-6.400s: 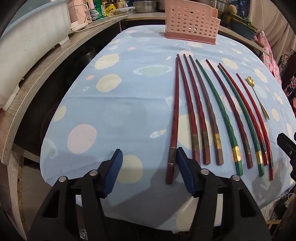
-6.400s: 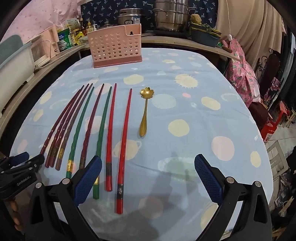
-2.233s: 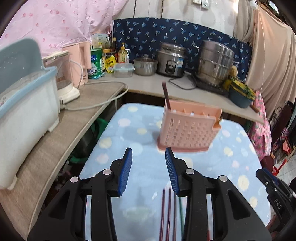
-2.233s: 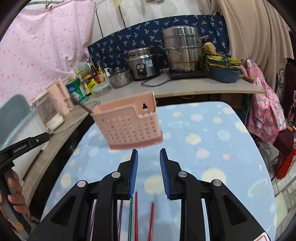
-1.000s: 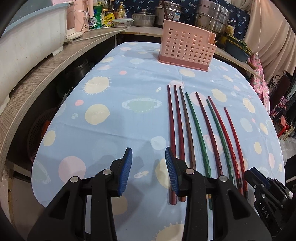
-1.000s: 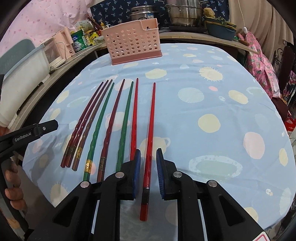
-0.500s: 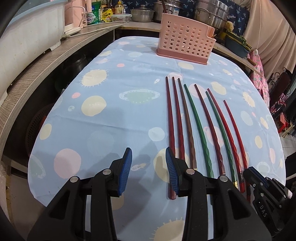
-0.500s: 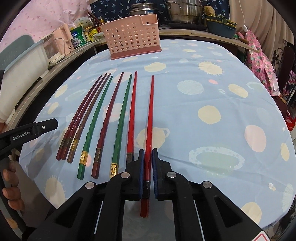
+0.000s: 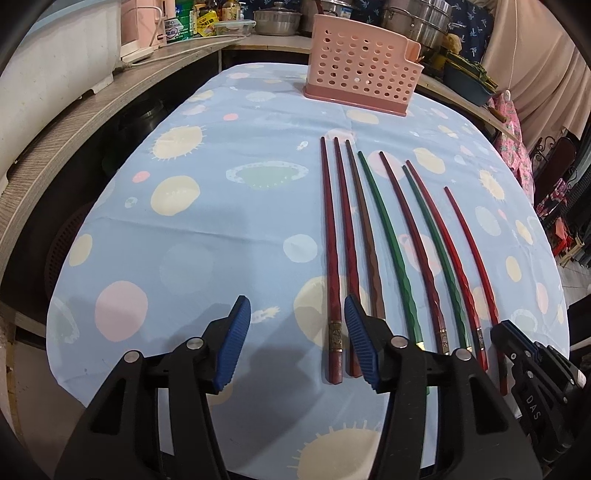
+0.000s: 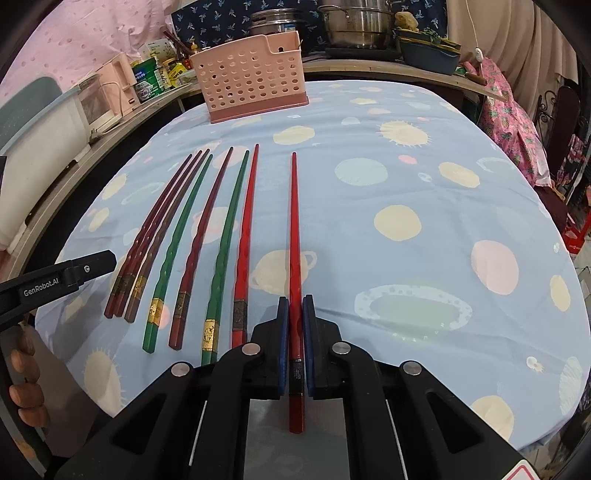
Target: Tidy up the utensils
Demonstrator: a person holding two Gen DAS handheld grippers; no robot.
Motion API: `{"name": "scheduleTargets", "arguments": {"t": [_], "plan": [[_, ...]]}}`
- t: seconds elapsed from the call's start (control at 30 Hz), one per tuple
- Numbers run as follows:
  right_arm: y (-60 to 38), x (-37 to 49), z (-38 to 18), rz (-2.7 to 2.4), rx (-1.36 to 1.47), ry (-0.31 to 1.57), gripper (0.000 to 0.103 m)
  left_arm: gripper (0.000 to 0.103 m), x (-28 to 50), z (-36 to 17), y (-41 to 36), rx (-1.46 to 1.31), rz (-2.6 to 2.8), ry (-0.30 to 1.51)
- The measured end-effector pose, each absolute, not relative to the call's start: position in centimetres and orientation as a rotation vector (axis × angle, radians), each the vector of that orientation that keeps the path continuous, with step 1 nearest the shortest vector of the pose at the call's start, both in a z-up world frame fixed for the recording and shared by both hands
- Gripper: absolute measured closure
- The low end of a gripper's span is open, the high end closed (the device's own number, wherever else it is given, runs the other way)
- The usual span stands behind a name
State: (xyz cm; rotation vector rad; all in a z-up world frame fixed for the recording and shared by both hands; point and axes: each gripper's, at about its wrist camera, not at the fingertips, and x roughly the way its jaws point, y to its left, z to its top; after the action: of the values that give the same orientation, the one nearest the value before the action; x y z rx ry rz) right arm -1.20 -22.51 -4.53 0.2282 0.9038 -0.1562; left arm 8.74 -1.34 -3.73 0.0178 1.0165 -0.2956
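Observation:
Several long chopsticks, dark red, brown, green and bright red, lie side by side on the blue spotted tablecloth (image 9: pixel 221 229). My right gripper (image 10: pixel 294 306) is shut on the thick end of the rightmost bright red chopstick (image 10: pixel 293 221); it also shows in the left wrist view (image 9: pixel 467 251). My left gripper (image 9: pixel 295 314) is open over the near table edge, its right pad (image 9: pixel 356 332) beside the leftmost dark red chopstick (image 9: pixel 330 258). The pink perforated utensil holder (image 9: pixel 364 79) stands at the far end, also in the right wrist view (image 10: pixel 251 88), with a chopstick and a gold tip sticking out.
A wooden counter (image 9: pixel 74 133) runs along the left with a white tub (image 9: pixel 55 62), jars and an appliance. Steel pots (image 10: pixel 354 26) and a blue basin (image 10: pixel 428 55) stand behind the table. A chair with pink cloth (image 10: pixel 513 125) is at the right.
My right gripper has closed fully on the rightmost bright red chopstick, which now sits apart from the row. My left gripper has opened wider near the leftmost chopstick.

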Motion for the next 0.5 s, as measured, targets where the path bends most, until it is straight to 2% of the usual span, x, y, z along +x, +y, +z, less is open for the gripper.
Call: {"name": "scheduleTargets", "arguments": {"t": [0.5], "plan": [[-22.57, -1.26, -4.50, -0.153, 0.230, 0.903, 0.096, 0.053, 8.36, -4.69, -1.81, 0.036, -0.299, 1.035]]}}
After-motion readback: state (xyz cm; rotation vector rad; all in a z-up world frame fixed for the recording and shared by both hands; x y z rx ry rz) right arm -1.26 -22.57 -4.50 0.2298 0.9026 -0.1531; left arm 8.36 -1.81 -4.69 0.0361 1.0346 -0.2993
